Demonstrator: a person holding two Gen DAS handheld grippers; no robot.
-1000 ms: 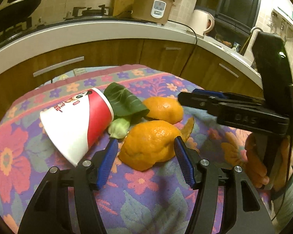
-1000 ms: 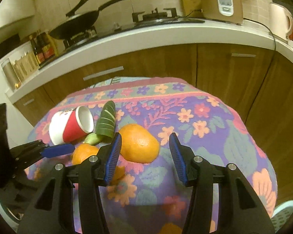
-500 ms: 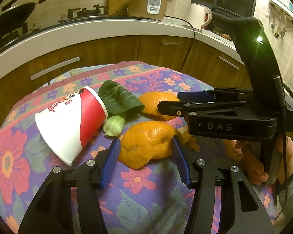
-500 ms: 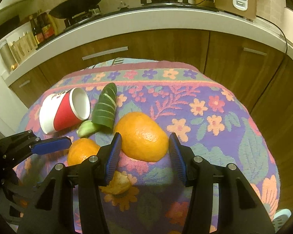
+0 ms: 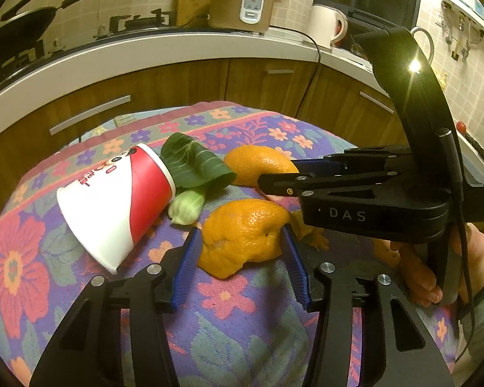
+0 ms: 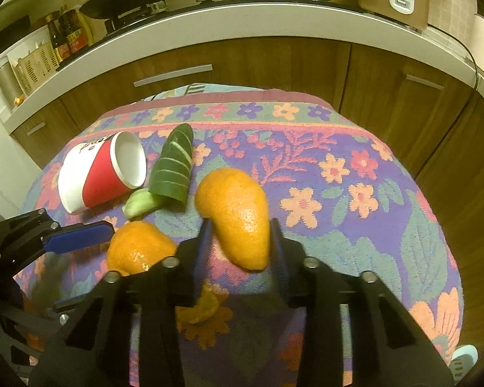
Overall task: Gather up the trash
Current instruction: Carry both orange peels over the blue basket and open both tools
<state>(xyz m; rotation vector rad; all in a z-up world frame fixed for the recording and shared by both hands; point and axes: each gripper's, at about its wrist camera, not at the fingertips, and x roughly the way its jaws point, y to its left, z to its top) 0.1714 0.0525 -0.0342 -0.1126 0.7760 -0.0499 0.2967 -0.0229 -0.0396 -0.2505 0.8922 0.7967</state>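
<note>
On flowered cloth (image 6: 355, 200), paper cup (image 6: 93, 174) lies on side, mouth right, interior bare; leaf (image 6: 172, 164) beside rim. Right gripper (image 6: 238, 235) angled down, jaws just closing, pinching far orange peel (image 6: 238, 203). Left gripper (image 5: 240, 245) angled down, jaws narrowing – pads flank near orange peel (image 5: 245, 232), contact unclear.

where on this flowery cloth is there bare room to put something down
Free: the right side of the cloth, from the farther orange peel to the edge, and the far border strip. Crowded: the left, where the paper cup, green leaf and nearer orange peel cluster.
</note>
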